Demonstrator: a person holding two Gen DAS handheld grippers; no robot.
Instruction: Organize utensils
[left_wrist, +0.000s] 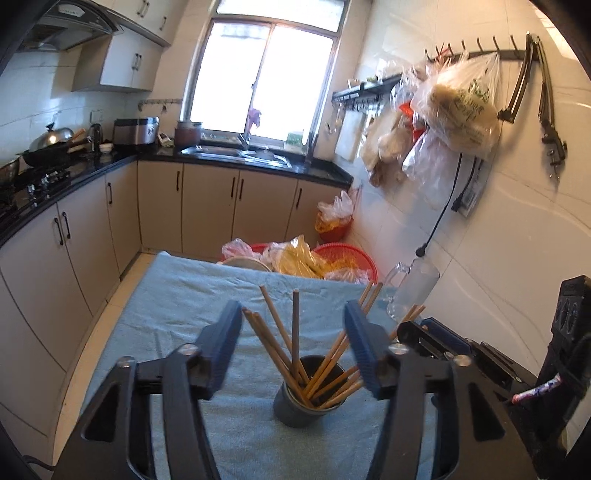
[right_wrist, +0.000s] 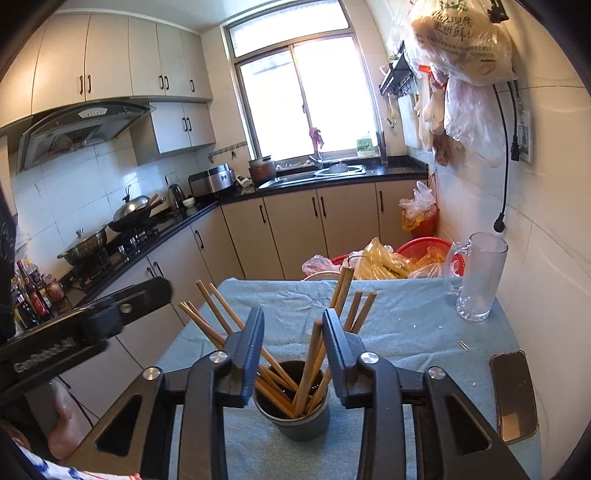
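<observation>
In the left wrist view, the left gripper (left_wrist: 293, 334) is seen with its jaws apart and empty, and the dark cup (left_wrist: 301, 402) of chopsticks (left_wrist: 295, 332) is found at lower centre on the blue cloth (left_wrist: 177, 314), straight ahead between the fingers, the sticks fanned upward and outward. In the right wrist view, the right gripper (right_wrist: 293, 341) is likewise spread and empty, with the cup (right_wrist: 293, 413) at lower centre just past the fingers; one stick (right_wrist: 309, 363) is framed near-upright between them, so the right gripper is judged the nearer, while the glass mug (right_wrist: 478, 277) stands well apart at right.

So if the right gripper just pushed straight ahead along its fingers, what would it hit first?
Most likely the chopsticks fanning out of the cup: they stand between the open fingers of the right gripper. Depth is hard to judge.
</observation>
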